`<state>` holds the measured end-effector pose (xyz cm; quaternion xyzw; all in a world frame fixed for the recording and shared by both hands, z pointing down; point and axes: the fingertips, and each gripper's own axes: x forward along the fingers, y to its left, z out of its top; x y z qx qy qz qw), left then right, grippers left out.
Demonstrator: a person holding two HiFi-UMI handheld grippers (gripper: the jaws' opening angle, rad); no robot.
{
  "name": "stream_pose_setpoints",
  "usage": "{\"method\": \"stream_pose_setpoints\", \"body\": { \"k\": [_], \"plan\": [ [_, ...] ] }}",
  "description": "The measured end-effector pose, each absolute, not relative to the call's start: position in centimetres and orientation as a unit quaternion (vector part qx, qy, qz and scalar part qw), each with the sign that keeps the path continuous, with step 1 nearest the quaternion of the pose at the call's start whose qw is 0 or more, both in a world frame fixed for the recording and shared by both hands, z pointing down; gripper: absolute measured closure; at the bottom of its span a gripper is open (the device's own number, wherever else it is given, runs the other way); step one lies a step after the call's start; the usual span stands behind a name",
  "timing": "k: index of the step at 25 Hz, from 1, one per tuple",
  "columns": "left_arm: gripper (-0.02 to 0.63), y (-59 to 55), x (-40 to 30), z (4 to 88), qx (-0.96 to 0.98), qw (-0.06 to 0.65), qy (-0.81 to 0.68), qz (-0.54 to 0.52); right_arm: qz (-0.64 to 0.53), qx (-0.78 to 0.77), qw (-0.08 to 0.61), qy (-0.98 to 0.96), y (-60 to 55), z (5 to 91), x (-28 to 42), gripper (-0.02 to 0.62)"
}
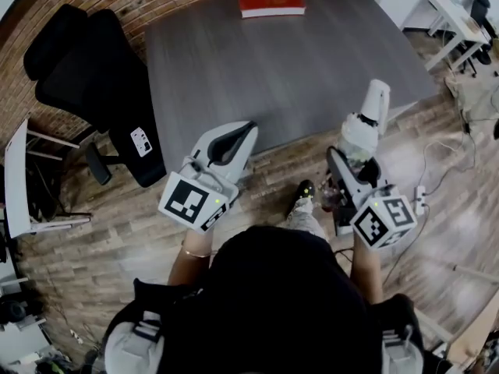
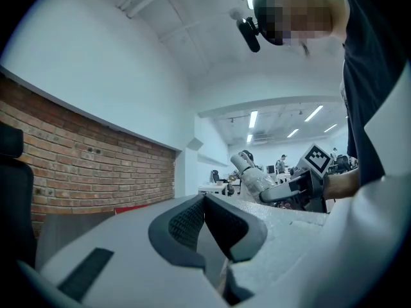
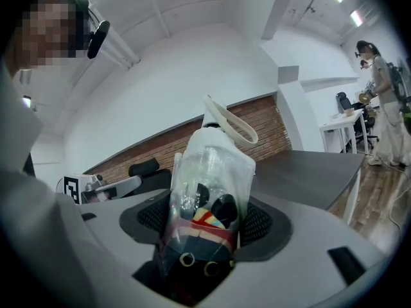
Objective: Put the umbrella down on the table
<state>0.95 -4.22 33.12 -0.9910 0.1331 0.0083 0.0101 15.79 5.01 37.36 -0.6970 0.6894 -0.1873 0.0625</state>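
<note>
R gripper [image 3: 207, 226] has its jaws clamped on the umbrella [image 3: 209, 165]. It's folded, inside a clear plastic sleeve, and gripped w/ both pads pressing the sleeve's sides. The white handle w/ strap loop sticks out fwd past the jaw tips. Gripping the bundled canopy rather than the handle prob. makes sense: it's the fattest part and squashes a bit, so the pads get purchase, though the sleeve looks slippery.

In the head view the umbrella [image 1: 360, 142] is in the air in front of the person. Its handle end points toward the near edge of the grey surface [image 1: 312, 61]; the rest is over the wood floor. Not set down yet. It's carried roughly level and lengthwise, which suits laying it flat instead of dropping it on one end.

L gripper [image 1: 240, 137] is beside it, apart from the umbrella, also aimed at the surface. Its jaws are closed on nothing, pads meeting, as the L gripper view shows [image 2: 205, 213]. Prob. just along for the ride, or ready to steady things.

The surface is mostly bare. A red book [image 1: 271, 1] lies at the far edge, well apart, so there's room near the front. A black chair [image 1: 86, 68] stands off to the left, not in the way.

Next, I'd judge: carry it fwd over the surface, lower it, then open the R jaws.
</note>
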Motion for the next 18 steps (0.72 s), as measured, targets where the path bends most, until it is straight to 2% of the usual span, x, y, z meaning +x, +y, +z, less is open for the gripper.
{"method": "stream_pose_setpoints", "body": {
  "k": [18],
  "plan": [
    [0.604,-11.5,7.8,33.0,-0.97,0.009,0.243,-0.003,-0.222,-0.608,0.043,0.761,-6.0,38.1,23.5,0.304]
  ]
}}
